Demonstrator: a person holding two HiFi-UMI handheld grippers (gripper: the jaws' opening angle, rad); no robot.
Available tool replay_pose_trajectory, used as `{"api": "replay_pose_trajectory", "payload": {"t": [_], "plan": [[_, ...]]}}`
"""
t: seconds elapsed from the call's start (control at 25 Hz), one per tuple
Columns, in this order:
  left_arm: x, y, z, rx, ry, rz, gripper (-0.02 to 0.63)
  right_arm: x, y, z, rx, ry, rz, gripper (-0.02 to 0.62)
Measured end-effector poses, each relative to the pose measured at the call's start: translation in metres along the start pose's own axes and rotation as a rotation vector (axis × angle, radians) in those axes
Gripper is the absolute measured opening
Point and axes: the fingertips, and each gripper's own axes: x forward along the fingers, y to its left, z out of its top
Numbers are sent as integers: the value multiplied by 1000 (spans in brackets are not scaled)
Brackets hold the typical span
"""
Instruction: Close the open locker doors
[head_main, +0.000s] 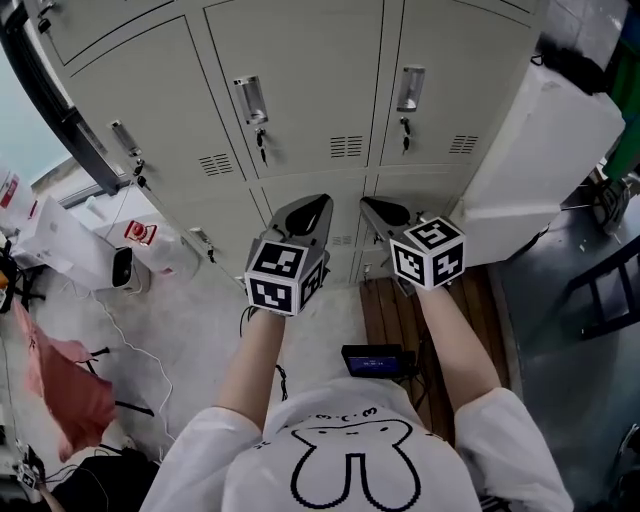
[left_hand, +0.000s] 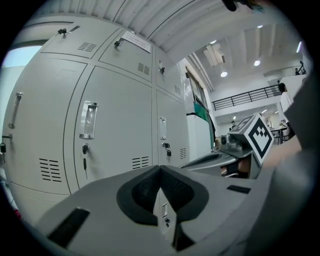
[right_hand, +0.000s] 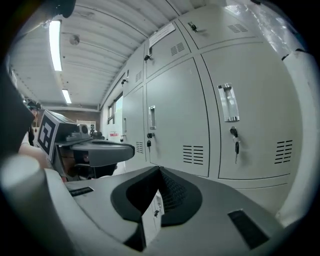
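Note:
A bank of grey lockers (head_main: 300, 120) fills the wall ahead. The doors in front of me, such as the left one (head_main: 270, 95) and the right one (head_main: 440, 80), lie flush, with keys in their locks. A dark slanted edge (head_main: 55, 110) crosses the upper left; I cannot tell whether it is an open door. My left gripper (head_main: 318, 203) and right gripper (head_main: 372, 207) are raised side by side short of the lockers, touching nothing. The left gripper (left_hand: 160, 168) is shut and empty. So is the right gripper (right_hand: 159, 171).
A tall white wrapped block (head_main: 545, 160) stands against the lockers on the right. White boxes (head_main: 110, 250), cables and a pink cloth (head_main: 60, 390) lie on the floor at left. A small device with a screen (head_main: 372, 360) sits on wooden boards (head_main: 400, 315) by my feet.

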Motion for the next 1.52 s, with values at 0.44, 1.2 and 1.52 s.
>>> {"api": "replay_pose_trajectory", "payload": {"t": [0.44, 1.2, 1.52], "plan": [[-83, 2, 26, 32, -76, -52, 15, -33, 106, 53, -97, -112, -96, -5], [-146, -16, 90, 65, -248, -46, 15, -76, 176, 109, -204, -230, -149, -6], [-150, -29, 100, 73, -262, -30, 15, -87, 175, 113, -229, -224, -143, -8]]}}
